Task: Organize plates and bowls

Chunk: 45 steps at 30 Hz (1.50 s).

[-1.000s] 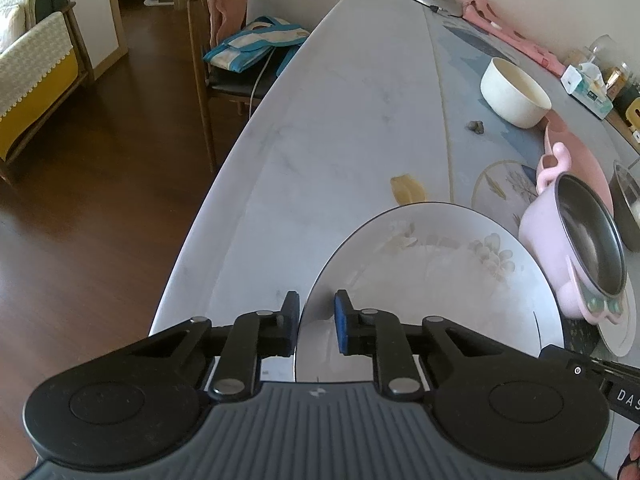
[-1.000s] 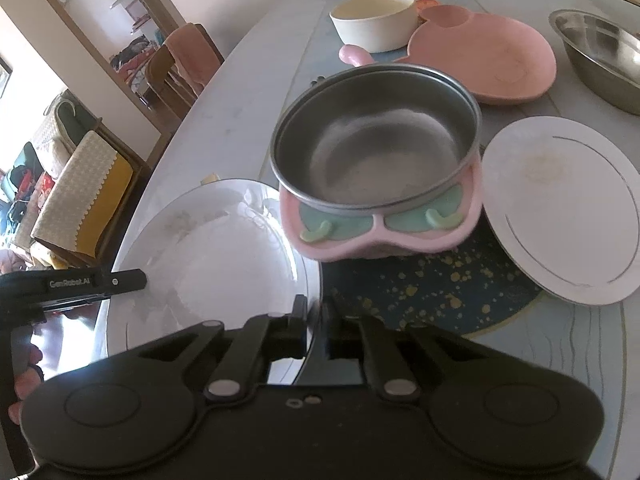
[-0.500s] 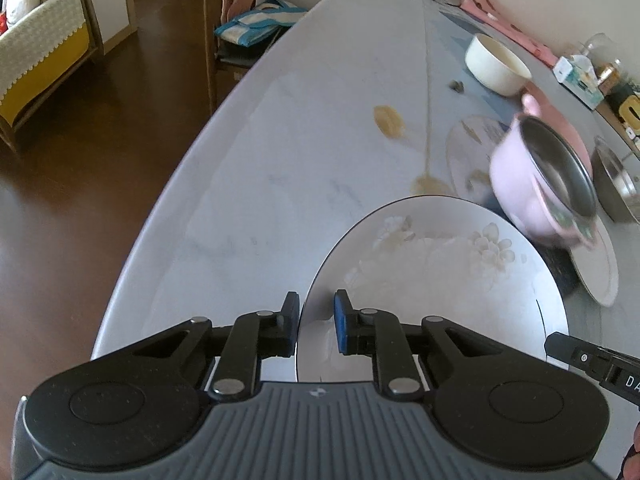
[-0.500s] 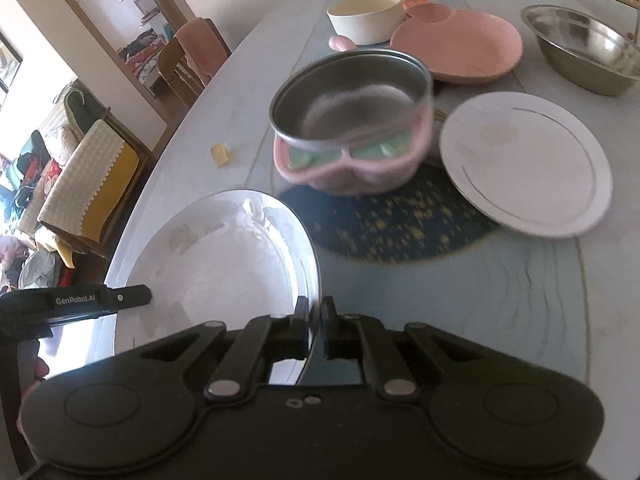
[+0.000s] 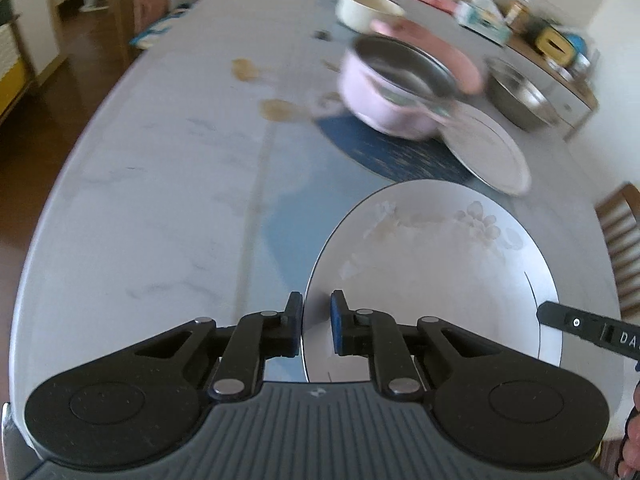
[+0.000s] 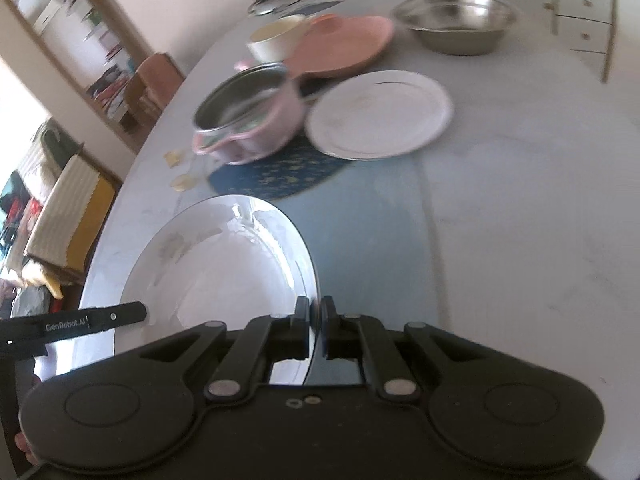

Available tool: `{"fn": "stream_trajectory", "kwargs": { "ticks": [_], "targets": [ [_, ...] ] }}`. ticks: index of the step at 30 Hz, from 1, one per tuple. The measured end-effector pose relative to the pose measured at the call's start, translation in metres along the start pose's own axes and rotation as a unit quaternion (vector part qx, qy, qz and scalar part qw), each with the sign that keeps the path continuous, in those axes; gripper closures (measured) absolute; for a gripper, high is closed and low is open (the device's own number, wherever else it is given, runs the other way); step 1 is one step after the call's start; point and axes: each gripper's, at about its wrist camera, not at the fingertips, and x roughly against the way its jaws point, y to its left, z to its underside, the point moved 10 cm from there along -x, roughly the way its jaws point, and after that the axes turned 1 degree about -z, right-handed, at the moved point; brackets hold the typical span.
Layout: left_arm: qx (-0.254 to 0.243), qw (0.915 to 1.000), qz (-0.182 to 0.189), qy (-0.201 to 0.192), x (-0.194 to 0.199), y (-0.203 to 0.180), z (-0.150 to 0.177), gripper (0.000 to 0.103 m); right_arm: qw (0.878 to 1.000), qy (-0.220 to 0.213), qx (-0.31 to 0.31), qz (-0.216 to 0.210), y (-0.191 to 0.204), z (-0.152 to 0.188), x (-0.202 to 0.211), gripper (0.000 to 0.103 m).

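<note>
Left wrist view: the left gripper (image 5: pixel 316 326) has the near-left rim of the large white plate (image 5: pixel 436 276) between its pads, and the jaws are closing on that rim. To the left lies a wide bare stretch of marble table (image 5: pixel 160 184), its curved edge dropping to dark wood floor (image 5: pixel 44 128). Ahead, blurred, a pink pot with a steel liner (image 5: pixel 396 88) stands on a dark blue speckled mat (image 5: pixel 384 152), a smaller white plate (image 5: pixel 488 148) just right of it, overlapping the mat. Beyond: a cream bowl (image 5: pixel 368 8), a pink plate (image 5: pixel 448 52) and a steel bowl (image 5: pixel 520 96). The tip of the right gripper (image 5: pixel 560 320) pokes in over the plate's right rim.

Right wrist view: the right gripper (image 6: pixel 316 328) is clamped tight on the large white plate's (image 6: pixel 216 280) right rim, the edge running straight between the pads. Right of it, broad open tabletop (image 6: pixel 520 220). The left gripper's tip (image 6: pixel 120 314) shows at the plate's far side. The pink pot (image 6: pixel 256 120), mat (image 6: pixel 280 172), smaller plate (image 6: pixel 380 114), pink plate (image 6: pixel 344 44) and steel bowl (image 6: pixel 456 28) sit ahead, well apart from the held plate.
</note>
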Motion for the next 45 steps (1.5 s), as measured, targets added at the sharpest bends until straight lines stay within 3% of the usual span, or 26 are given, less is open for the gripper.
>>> {"fn": "stream_trajectory", "kwargs": {
  "ticks": [10, 14, 32, 45],
  "targets": [
    [-0.076, 0.9967, 0.025, 0.016, -0.014, -0.075, 0.024, 0.09, 0.998, -0.016, -0.052, 0.034, -0.065, 0.017, 0.025, 0.096],
    [-0.091, 0.9952, 0.026, 0.025, -0.022, -0.089, 0.029, 0.09, 0.997, -0.014, -0.062, 0.043, -0.079, 0.021, 0.025, 0.096],
    [-0.123, 0.9915, 0.025, 0.035, -0.03, -0.112, 0.035, 0.09, 0.996, -0.005, -0.071, 0.054, -0.101, 0.025, 0.024, 0.095],
    [-0.107, 0.9937, -0.006, 0.031, -0.024, -0.09, 0.033, 0.09, 0.998, 0.006, -0.054, 0.029, -0.083, 0.029, 0.013, 0.096]
  ]
}}
